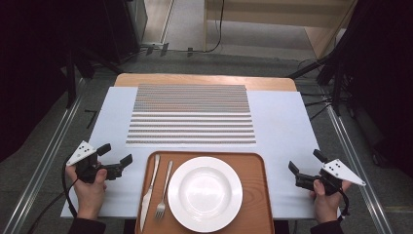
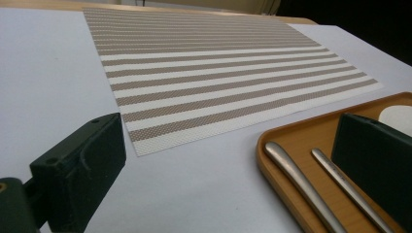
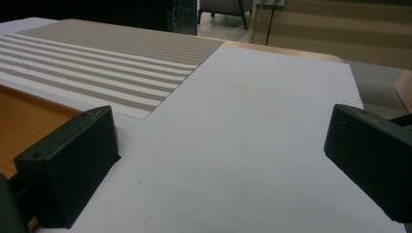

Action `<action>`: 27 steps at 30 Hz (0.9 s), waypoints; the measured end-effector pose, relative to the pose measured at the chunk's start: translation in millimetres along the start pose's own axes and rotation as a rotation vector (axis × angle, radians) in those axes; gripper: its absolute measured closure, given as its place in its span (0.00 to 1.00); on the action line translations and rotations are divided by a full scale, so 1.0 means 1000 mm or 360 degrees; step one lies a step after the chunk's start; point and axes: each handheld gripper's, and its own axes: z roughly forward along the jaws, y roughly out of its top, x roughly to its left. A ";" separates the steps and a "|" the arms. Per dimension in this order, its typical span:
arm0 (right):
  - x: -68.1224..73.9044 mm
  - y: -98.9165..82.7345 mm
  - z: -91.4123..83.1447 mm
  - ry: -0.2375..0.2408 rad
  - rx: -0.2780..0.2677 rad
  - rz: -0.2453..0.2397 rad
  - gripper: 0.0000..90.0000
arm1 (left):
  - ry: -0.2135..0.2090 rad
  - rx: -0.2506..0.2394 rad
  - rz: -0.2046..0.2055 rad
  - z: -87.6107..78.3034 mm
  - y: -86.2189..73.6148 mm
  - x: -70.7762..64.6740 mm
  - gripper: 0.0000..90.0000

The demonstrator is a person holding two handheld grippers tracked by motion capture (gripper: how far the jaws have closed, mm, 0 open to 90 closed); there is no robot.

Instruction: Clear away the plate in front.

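Note:
A brown wooden tray (image 1: 253, 168) lies at the table's near edge and holds a white plate (image 1: 205, 193), with a knife (image 1: 149, 192) and a fork (image 1: 164, 190) to the plate's left. Beyond it lies a striped beige-and-white placemat (image 1: 192, 113). My left gripper (image 1: 115, 154) rests open just left of the tray, nothing between its jaws. In the left gripper view the tray (image 2: 286, 133), the knife handle (image 2: 301, 182) and the fork handle (image 2: 347, 187) show. My right gripper (image 1: 306, 162) sits open to the tray's right, empty, over the white sheet (image 3: 252, 136).
A white sheet (image 1: 282, 122) covers most of the wooden table (image 1: 204, 79). Metal rails (image 1: 44, 161) run along both sides of the table. Dark stands and cables (image 1: 336, 83) crowd the floor at the right, and the placemat (image 3: 97, 58) reaches toward the table's far edge.

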 end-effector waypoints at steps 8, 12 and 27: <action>0.000 0.000 0.000 -0.0003 0.0001 0.0001 0.00 | 0.0040 -0.0009 -0.0030 -0.009 -0.003 0.014 0.00; 0.000 0.000 0.000 -0.0004 0.0001 0.0002 0.00 | 0.0061 -0.0009 -0.0026 -0.012 -0.005 0.018 0.00; 0.000 0.000 0.000 -0.0005 0.0000 0.0002 0.00 | 0.0092 -0.0006 -0.0003 -0.019 -0.010 0.024 0.00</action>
